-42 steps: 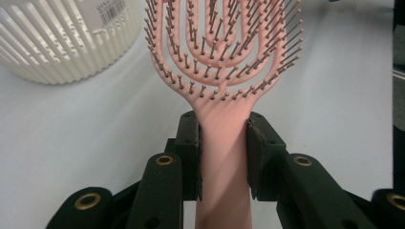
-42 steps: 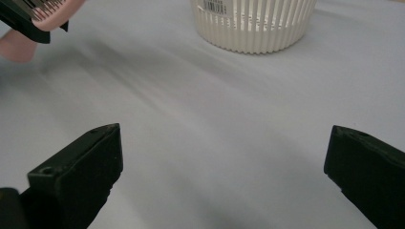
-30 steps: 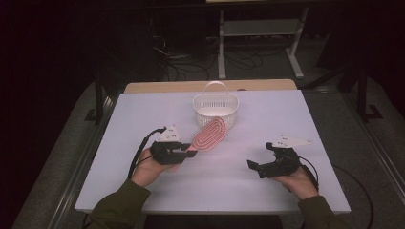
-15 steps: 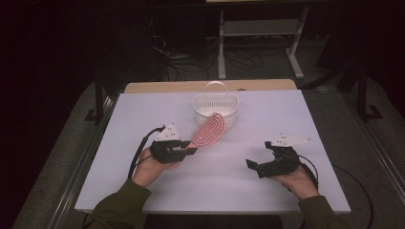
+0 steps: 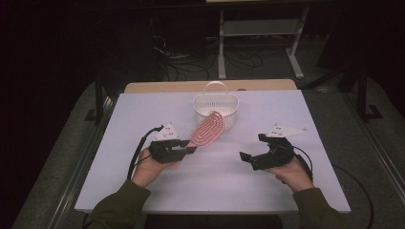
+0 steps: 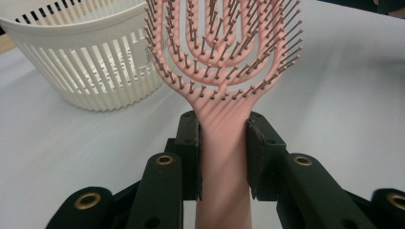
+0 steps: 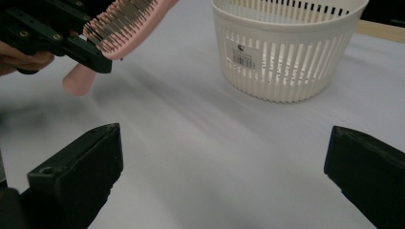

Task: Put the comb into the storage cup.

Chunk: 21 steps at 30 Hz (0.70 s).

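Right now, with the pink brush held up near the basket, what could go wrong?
The left tongs clamp the pink hairbrush only on its narrow handle, with the wide bristled head far out front, so it might pivot or slip in the grip. The white basket looks light and stands free on the table; the brush head catching its rim could push or tip it. The right tongs sit open and apart, so nothing steadies the basket.

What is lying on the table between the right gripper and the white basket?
Nothing: the right gripper view shows bare table from the right gripper to the basket.
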Motion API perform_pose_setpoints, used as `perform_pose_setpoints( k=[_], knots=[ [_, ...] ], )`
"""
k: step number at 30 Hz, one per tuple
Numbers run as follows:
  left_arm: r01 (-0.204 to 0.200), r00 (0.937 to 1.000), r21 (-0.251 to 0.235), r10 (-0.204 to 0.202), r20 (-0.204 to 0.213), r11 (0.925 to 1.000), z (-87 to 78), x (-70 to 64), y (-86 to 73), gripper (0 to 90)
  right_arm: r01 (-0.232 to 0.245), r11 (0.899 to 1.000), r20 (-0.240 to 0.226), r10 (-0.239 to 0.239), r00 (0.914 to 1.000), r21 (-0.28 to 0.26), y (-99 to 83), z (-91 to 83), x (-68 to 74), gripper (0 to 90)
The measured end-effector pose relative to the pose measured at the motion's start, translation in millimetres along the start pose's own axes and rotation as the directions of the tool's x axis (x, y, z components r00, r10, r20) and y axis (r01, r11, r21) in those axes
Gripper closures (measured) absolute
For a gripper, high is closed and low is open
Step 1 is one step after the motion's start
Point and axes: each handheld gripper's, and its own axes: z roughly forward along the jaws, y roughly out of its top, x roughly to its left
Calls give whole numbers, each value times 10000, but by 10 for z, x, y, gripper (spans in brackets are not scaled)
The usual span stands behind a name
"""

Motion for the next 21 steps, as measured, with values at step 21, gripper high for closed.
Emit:
perform_pose_setpoints(
  k=[21],
  knots=[
    [-10,10000,-383,9,-29,9993,4,-44,11,699,-102,9998,-819,88,9966,-158,262,166,65,0]
  ],
)
